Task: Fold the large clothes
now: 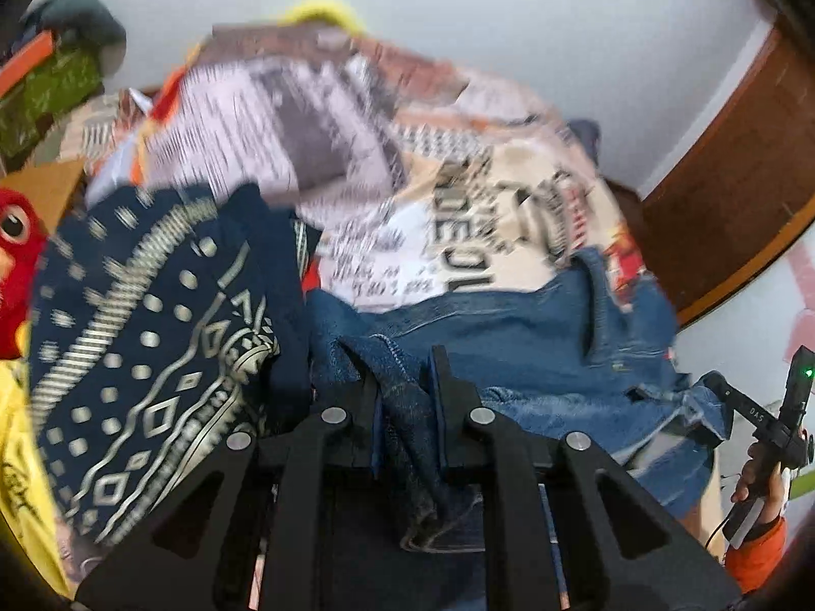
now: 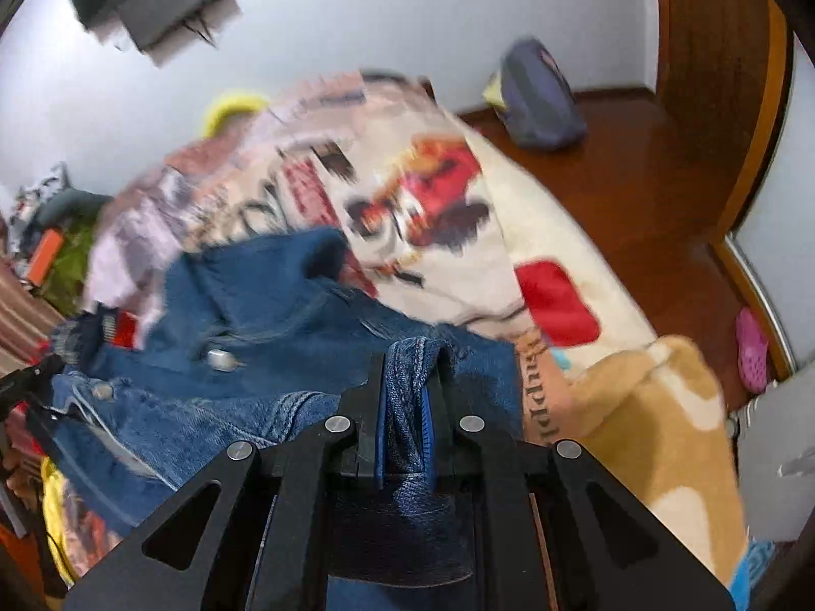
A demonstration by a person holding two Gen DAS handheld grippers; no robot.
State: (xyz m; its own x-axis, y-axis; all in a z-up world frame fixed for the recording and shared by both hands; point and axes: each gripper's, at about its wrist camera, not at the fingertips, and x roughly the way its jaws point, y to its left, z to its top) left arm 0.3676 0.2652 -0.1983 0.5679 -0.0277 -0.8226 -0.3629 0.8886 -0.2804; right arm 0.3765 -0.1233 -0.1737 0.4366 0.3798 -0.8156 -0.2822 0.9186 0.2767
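A white-walled room with a bed covered by a printed blanket [image 2: 458, 234], cream with red and black graphics; dark wooden flooring [image 2: 636, 163] lies beyond the blanket's far edge. All positions below are given relative to the blanket.

The denim jacket [image 1: 509, 336], the garment being folded, is spread across the near part of the blanket, its metal buttons [image 2: 220, 359] visible in the right wrist view. The left gripper [image 1: 405, 382] is clenched on a bunched fold of the jacket's fabric, the cloth pinched between both fingers and trailing back toward the camera. The right gripper [image 2: 410, 382] is likewise clamped on a folded edge of the denim jacket, with a seam rising between the fingers. In the left wrist view the right-hand tool shows at the jacket's far corner, held by a hand [image 1: 759, 478] in an orange sleeve [image 1: 754, 550].

A navy patterned garment [image 1: 153, 336] lies on the blanket just beside the jacket. A red plush toy [image 1: 18, 265] sits past the navy garment, at the blanket's edge. A grey-blue bag [image 2: 540, 96] rests on the flooring, off the blanket, and a pink clog [image 2: 753, 346] lies farther along the floor.
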